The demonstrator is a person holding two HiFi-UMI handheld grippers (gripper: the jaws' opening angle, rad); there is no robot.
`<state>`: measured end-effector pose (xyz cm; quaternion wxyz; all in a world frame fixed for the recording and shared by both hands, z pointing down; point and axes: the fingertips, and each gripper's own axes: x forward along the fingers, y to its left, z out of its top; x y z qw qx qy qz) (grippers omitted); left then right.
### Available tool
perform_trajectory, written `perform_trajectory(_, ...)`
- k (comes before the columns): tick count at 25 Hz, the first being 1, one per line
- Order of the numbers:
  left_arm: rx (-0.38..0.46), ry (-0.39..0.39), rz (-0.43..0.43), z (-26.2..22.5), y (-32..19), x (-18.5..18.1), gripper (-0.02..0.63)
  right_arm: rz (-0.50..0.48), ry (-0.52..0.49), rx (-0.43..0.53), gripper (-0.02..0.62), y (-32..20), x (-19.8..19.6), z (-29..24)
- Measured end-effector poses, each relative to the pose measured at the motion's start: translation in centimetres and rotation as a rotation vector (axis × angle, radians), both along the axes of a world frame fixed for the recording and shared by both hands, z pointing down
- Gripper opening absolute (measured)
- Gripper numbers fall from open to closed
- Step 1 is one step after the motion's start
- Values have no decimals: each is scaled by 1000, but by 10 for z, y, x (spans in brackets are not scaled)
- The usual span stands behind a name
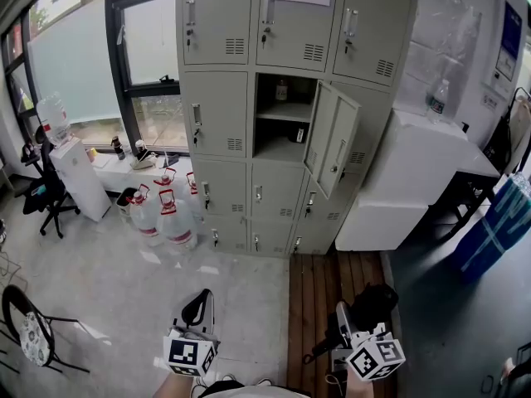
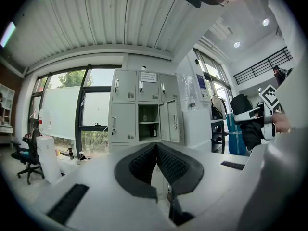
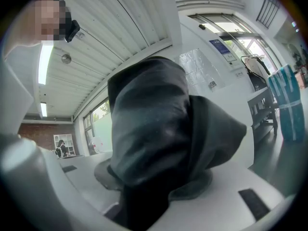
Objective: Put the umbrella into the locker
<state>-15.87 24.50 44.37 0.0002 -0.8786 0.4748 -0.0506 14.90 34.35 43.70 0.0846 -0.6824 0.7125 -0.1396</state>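
The grey locker bank (image 1: 224,139) stands ahead, and one middle locker (image 1: 282,123) (image 2: 148,124) is open with its door (image 1: 332,143) swung out to the right. A small bottle (image 1: 282,89) sits on its upper shelf and a dark item (image 1: 300,133) on its lower one. My right gripper (image 1: 353,320) (image 3: 159,177), low right in the head view, is shut on a folded black umbrella (image 1: 373,301) (image 3: 154,124), which fills the right gripper view. My left gripper (image 1: 199,303) (image 2: 155,148), low centre-left, is shut on nothing and points level at the lockers.
Several water jugs (image 1: 162,214) stand on the floor left of the lockers, beside a water dispenser (image 1: 75,168) and an office chair (image 1: 41,193). A white cabinet (image 1: 415,172) adjoins the lockers on the right, with a blue bag (image 1: 498,222) beyond. A chair (image 1: 29,330) stands near left.
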Motion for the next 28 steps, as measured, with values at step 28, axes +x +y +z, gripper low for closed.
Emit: perform_trajectory(28,-72,20,78,53,-183,38,23,-82,97,-20,226,-198,-15,13)
